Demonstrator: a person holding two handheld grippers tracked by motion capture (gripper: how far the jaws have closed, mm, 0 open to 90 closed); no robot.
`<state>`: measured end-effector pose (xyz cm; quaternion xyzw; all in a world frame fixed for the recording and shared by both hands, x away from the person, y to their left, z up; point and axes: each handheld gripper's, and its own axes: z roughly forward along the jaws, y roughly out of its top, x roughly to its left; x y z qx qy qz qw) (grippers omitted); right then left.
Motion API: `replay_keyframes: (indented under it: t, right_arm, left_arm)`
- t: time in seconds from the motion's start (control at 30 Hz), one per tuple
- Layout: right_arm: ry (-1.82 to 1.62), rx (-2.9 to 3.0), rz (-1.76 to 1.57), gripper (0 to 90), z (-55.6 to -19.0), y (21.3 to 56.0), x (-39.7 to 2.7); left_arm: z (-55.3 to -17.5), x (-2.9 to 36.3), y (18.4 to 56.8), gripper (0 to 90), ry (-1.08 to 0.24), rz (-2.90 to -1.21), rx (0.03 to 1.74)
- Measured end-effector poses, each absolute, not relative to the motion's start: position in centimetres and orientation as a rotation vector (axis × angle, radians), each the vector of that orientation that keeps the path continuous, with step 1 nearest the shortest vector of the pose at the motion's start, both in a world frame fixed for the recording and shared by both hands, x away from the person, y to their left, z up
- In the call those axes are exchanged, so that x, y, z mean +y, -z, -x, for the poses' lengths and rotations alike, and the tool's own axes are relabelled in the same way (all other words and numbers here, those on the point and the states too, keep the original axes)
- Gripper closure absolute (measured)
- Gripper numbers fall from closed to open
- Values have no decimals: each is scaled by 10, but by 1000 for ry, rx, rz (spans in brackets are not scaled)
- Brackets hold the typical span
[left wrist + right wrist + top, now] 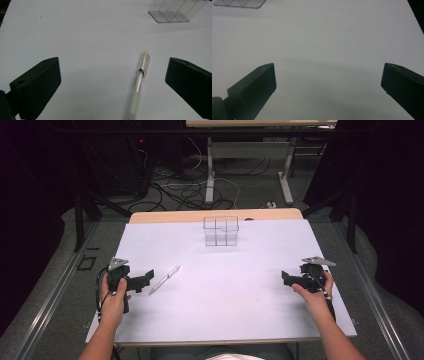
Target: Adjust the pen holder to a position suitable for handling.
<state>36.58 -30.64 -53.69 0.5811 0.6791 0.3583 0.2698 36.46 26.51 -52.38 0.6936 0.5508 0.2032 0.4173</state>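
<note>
The step in hand is judged to be the approach to a pick-up: the pen (140,82) lies flat on the white counter (230,290), untouched, just in front of the left hand-held gripper (148,279), whose jaws stand wide apart with nothing between the pads. In the left gripper view the pen is seen between the two jaws but nearer the right-hand one, apart from both. The right hand-held gripper (286,278) is held near the far side of the counter, well apart from the pen, its jaws also spread wide and empty. The pen's long axis runs diagonally in the high view, from near-left to far-right; its narrow end is pointed away from the person, roughly toward the clear divided box (220,231) at the far middle. The next move is judged to call for the left jaws to be centred across the barrel, lowered, then closed.
</note>
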Motion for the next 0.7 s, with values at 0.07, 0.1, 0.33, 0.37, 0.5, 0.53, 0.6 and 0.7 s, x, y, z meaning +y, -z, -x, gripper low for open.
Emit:
replay_keyframes:
  t: [0.07,0.1,0.33,0.37,0.5,0.53,0.6,0.7]
  right_arm:
    - [-969,1831,-1568,0,-366,537,-306]
    - [-964,1833,-1560,0,-366,537,-306]
    - [-949,1848,-1561,2,-365,538,-305]
    - [-940,1852,-1549,3,-366,539,-305]
    - [-924,1863,-1525,9,-367,538,-303]
    - [-921,1862,-1514,10,-368,537,-302]
    - [-915,1868,-1499,14,-369,536,-300]
    - [-856,1889,-1446,33,-369,535,-297]
  left_arm:
    - [-365,265,524,2,-509,-1741,1380]
    - [-365,265,524,2,-515,-1738,1381]
    - [-365,262,525,2,-525,-1745,1372]
    - [-364,261,525,2,-519,-1743,1369]
    - [-362,259,524,2,-529,-1760,1357]
    - [-362,258,525,2,-533,-1758,1356]
    - [-360,258,524,2,-536,-1756,1360]
    - [-359,259,523,2,-533,-1744,1369]
